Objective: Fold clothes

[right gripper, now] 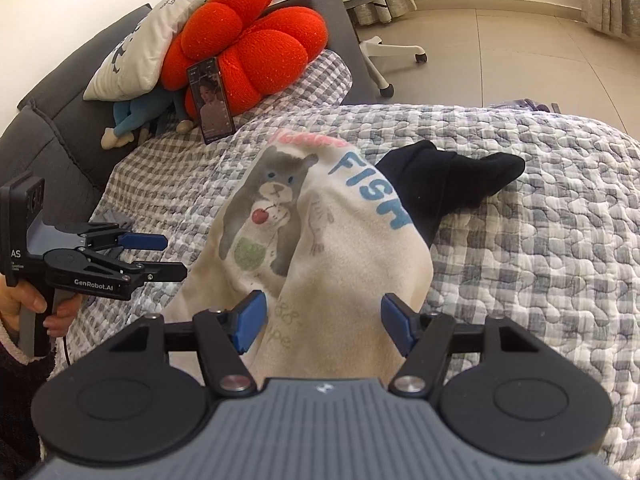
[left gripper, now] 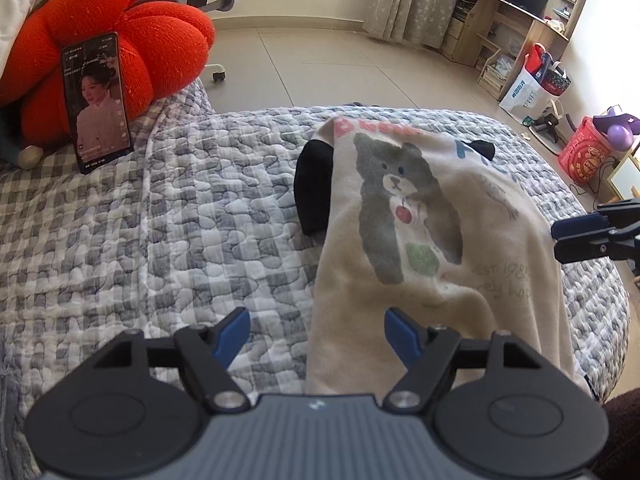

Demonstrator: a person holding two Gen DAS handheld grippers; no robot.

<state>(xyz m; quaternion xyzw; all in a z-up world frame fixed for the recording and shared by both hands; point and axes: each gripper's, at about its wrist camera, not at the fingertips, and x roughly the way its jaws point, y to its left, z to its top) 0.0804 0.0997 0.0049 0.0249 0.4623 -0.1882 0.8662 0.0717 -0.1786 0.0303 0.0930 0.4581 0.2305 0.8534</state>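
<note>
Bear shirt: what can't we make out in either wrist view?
- Bear shirt near hem: both views, cut off behind each gripper's body.
- Black sleeve: left wrist view, mostly under the shirt body.
- Grey lettering: blurred in both views.
- Pink lettering at the top: foreshortened, unreadable.

A lived-in room of a home, part bedroom, part study. The landmark is a bed or sofa bed covered by a grey-and-white checked quilt (left gripper: 180,216). At its head, against a dark grey padded backrest (right gripper: 60,112), lean a big red flower-shaped cushion (right gripper: 248,40) and a white printed pillow (right gripper: 152,40) (a phone (left gripper: 98,102) stands propped against the cushion). Beyond the quilt lies a beige tiled floor (left gripper: 320,64), with a white wheeled office chair (right gripper: 384,48). Farther off stand star-patterned curtains (left gripper: 416,0), a wooden desk with shelves (left gripper: 520,28), and shopping bags (left gripper: 532,88).
</note>
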